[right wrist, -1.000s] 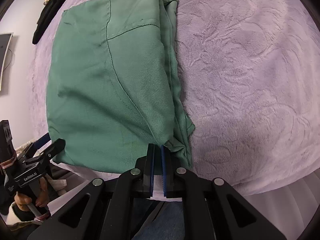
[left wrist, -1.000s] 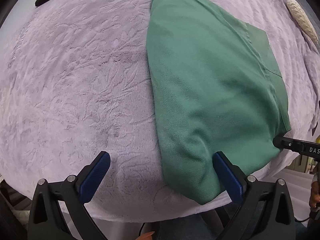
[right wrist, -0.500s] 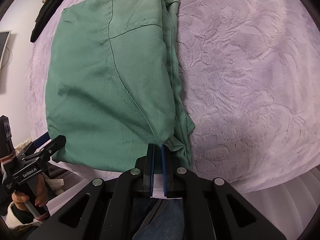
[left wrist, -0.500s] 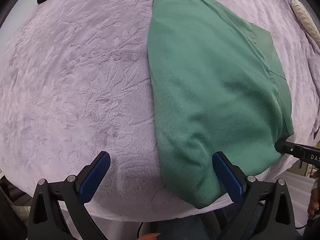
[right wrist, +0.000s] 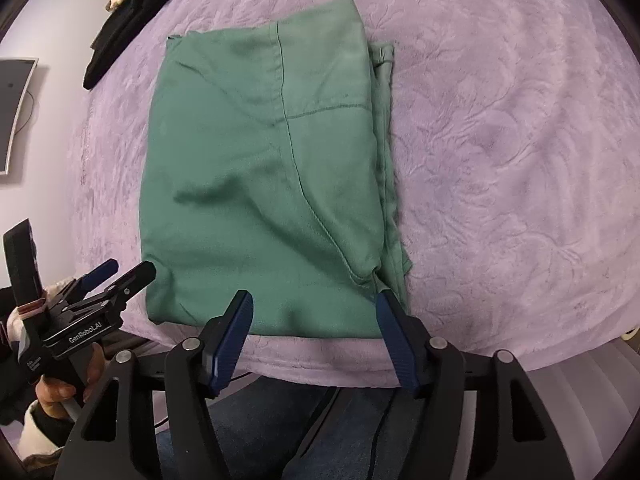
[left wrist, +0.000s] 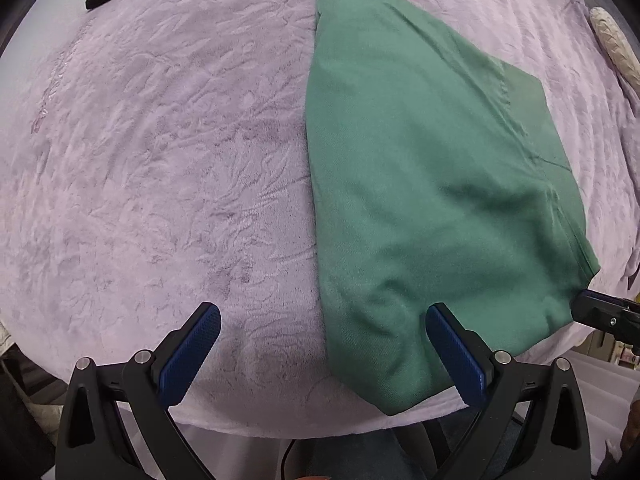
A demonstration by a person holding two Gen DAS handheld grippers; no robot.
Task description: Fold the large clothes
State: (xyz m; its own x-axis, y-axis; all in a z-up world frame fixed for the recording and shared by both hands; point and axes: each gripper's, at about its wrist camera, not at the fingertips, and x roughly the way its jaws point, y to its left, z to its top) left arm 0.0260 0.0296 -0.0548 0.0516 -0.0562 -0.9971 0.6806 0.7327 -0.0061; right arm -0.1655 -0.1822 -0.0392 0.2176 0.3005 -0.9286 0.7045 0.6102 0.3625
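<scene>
A green garment lies folded into a thick rectangle on the lilac blanket. In the right wrist view the garment shows a seam and layered edges along its right side. My right gripper hovers over the garment's near edge. Its jaws are opening and its pads press on nothing. My left gripper stands open above the garment's near left corner, one finger over cloth, the other over bare blanket. The left gripper also shows at the garment's near left corner, held in a hand.
Black clothing lies at the blanket's far left edge, with a beige item beside it. A pale woven object rests at the far right. A screen hangs on the wall. The person's jeans are just below the blanket's near edge.
My right gripper's jaws went from shut to wide apart, and it rose away from the garment's near edge. The garment lies still. My left gripper stayed put, open.
</scene>
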